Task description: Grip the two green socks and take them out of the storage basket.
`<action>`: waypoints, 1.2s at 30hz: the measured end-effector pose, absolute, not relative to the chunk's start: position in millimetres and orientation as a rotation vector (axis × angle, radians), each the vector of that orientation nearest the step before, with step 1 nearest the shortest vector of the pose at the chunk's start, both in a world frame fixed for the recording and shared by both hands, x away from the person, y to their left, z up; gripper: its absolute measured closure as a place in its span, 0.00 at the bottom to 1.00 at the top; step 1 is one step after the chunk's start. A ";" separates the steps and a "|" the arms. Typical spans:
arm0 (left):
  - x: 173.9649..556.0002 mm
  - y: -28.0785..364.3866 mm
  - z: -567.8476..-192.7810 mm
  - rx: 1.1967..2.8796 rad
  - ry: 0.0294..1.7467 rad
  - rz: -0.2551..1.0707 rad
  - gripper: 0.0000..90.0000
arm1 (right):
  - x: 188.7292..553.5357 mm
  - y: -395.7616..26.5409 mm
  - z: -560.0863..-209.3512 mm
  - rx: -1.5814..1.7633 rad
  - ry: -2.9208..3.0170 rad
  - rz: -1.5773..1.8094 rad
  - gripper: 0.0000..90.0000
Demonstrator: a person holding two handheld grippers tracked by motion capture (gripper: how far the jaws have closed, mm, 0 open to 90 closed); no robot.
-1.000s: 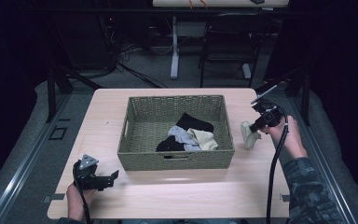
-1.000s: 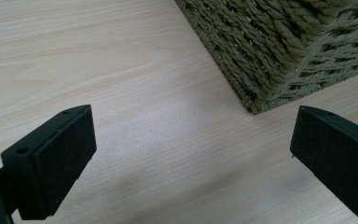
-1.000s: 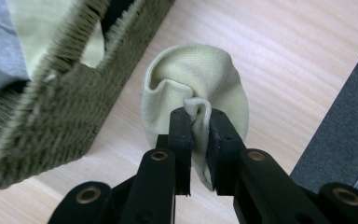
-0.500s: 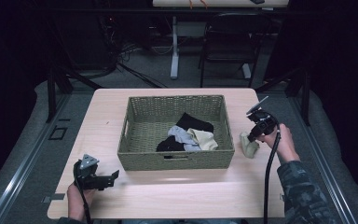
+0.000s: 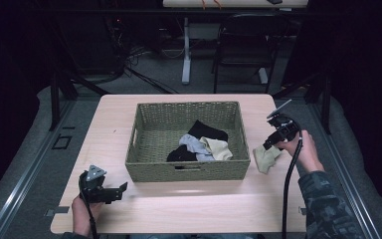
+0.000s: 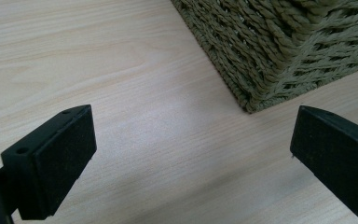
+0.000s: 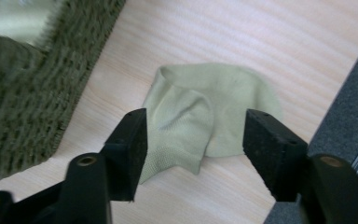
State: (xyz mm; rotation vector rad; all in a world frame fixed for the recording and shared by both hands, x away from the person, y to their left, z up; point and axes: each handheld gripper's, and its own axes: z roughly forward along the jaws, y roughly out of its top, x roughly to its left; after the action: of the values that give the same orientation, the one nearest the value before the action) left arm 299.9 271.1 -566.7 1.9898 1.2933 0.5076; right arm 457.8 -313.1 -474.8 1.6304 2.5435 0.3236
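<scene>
Hovering over a pale green sock, your right gripper stands at about 3 o'clock of the basket, its jaws having just been opening, with the sock lying slack on the surface below them and neither pad pressing on it. In the right gripper view the sock sits between and beyond the two black jaws, flat on the wood, just beside the basket's woven wall and close to the surface's right edge. It looks set down there on purpose, judged from how it lies: out of the basket, on bare wood, apart from the pile.

The sock is short and soft, a light yellow-green knit, folded over itself so one flap lies on top of the rest, its cuff end curling toward the basket. In the high view it shows as a small crumpled patch under your right hand.

Inside the basket, toward its 4 o'clock corner, more socks lie heaped: black, grey-blue and cream.

Your left gripper rests low at the basket's 7 o'clock, jaws wide apart with nothing between them, aimed at the basket's near corner, likely waiting its turn.
</scene>
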 end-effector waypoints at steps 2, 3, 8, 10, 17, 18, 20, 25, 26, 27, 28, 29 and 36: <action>300.3 271.1 -567.0 1.986 1.294 0.506 0.00 | 457.0 -314.6 -466.7 1.626 2.541 0.348 0.38; 300.5 271.0 -567.1 1.985 1.295 0.506 0.00 | 456.6 -314.7 -462.8 1.624 2.534 0.356 0.36; 301.0 269.9 -567.1 1.986 1.289 0.505 0.00 | 453.7 -311.4 -437.2 1.578 2.526 0.410 0.25; 300.9 269.6 -567.2 1.986 1.288 0.505 0.00 | 452.6 -308.5 -428.9 1.567 2.524 0.439 0.22; 299.1 271.1 -563.5 1.952 1.295 0.555 0.01 | 452.6 -292.3 -399.9 1.498 2.506 0.439 0.09; 299.3 271.8 -563.4 1.954 1.295 0.547 0.01 | 453.1 -289.1 -396.4 1.496 2.504 0.429 0.09; 300.3 271.6 -565.3 1.963 1.299 0.533 0.01 | 454.2 -282.5 -388.9 1.467 2.502 0.441 0.09; 300.5 270.2 -565.7 1.969 1.289 0.528 0.01 | 456.0 -267.7 -371.8 1.422 2.508 0.477 0.08; 300.6 270.1 -565.8 1.969 1.289 0.525 0.01 | 456.1 -263.9 -368.6 1.418 2.508 0.487 0.08; 300.6 270.1 -565.8 1.969 1.289 0.524 0.01 | 456.7 -260.0 -366.2 1.407 2.507 0.500 0.07; 300.5 270.1 -565.7 1.969 1.288 0.524 0.00 | 457.4 -255.8 -363.5 1.399 2.513 0.504 0.06; 300.5 270.1 -565.7 1.969 1.288 0.524 0.00 | 457.4 -255.8 -363.5 1.399 2.513 0.504 0.06; 300.6 270.6 -565.9 1.969 1.288 0.521 0.00 | 464.3 -217.8 -352.5 1.303 2.562 0.543 0.01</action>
State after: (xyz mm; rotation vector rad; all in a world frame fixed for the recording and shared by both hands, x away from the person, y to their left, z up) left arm 300.6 270.6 -565.9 1.9685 1.2878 0.5212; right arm 464.3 -217.8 -352.5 1.3033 2.5616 0.5431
